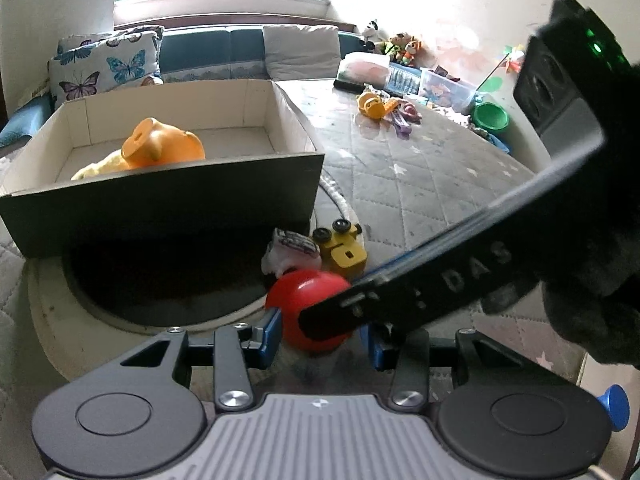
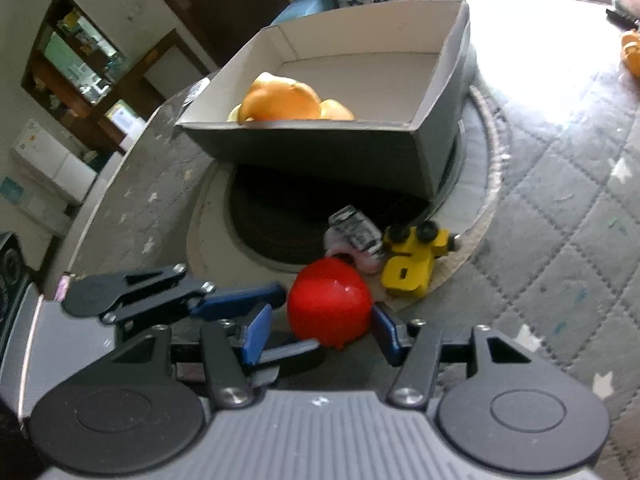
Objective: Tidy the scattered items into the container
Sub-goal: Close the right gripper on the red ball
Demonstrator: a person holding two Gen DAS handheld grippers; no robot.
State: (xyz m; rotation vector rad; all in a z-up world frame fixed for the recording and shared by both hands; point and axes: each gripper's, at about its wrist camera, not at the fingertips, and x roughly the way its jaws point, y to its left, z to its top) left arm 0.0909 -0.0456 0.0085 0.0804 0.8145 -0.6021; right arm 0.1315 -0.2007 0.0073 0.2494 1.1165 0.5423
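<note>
A red ball (image 1: pixel 304 300) lies on the quilted mat in front of the dark cardboard box (image 1: pixel 160 200). My left gripper (image 1: pixel 320 332) has its blue fingers (image 1: pixel 271 322) on either side of the ball and looks shut on it. My right gripper (image 2: pixel 320 334) straddles the same red ball (image 2: pixel 328 306) crosswise; its left pad stands a little off the ball, so it is open. In the box lie an orange toy (image 1: pixel 160 148) and a pale yellow one. A yellow toy truck (image 2: pixel 412 264) and a small black-and-white toy (image 2: pixel 356 232) sit just behind the ball.
The box stands on a round dark-centred mat (image 2: pixel 216 220). More toys (image 1: pixel 384 108), a green bowl (image 1: pixel 490 116) and clear bins lie at the far right. A sofa with butterfly cushions (image 1: pixel 104 64) runs along the back under the window.
</note>
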